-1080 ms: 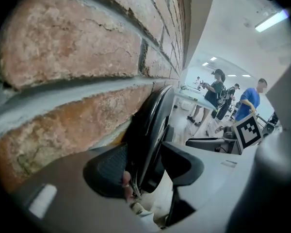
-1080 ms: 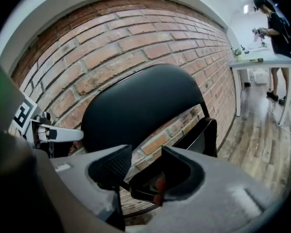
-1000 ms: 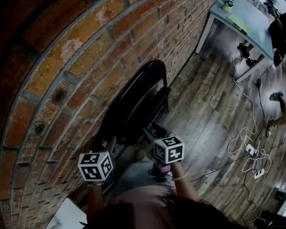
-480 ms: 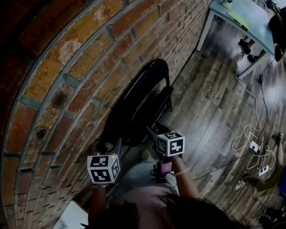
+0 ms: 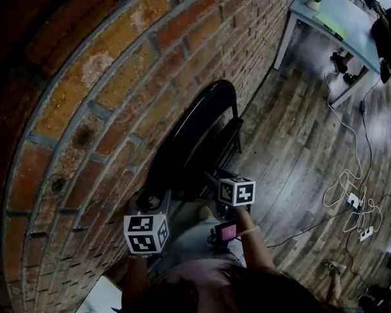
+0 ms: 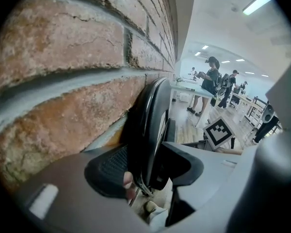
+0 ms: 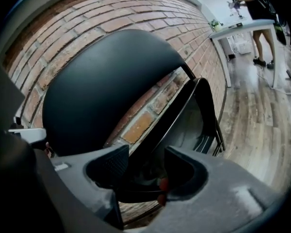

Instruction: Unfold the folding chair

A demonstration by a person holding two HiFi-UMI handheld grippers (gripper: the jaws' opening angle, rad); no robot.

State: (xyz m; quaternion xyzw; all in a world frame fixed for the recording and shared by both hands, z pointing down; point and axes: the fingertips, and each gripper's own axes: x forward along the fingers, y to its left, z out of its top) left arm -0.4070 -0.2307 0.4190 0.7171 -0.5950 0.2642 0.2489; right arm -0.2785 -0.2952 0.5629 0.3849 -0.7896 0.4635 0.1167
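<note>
A brick wall (image 5: pixel 117 77) fills the left of the head view and a wooden floor (image 5: pixel 300 149) runs along its foot, with a pale table (image 5: pixel 332 28) and loose cables (image 5: pixel 352 204) well apart from the work. The folding chair (image 5: pixel 195 135) stands flat against the bricks, black, its rounded panels lying close together, so it is still folded and nothing of the unfolding shows as done. The left gripper (image 6: pixel 146 166) sits on the chair's near edge, and in its own view the dark rim fills the gap between the ribbed pad and the opposite one, which reads as a firm pinch. The right gripper (image 7: pixel 146 171) is at the chair's other panel: its jaws have just been opening and stand spread, a thin dark rim of the chair between them but not pressed by either pad. By my reading the whole job is left: get a hold on the seat part, swing it away from the back while the left steadies the frame, then set the chair on its feet
</note>
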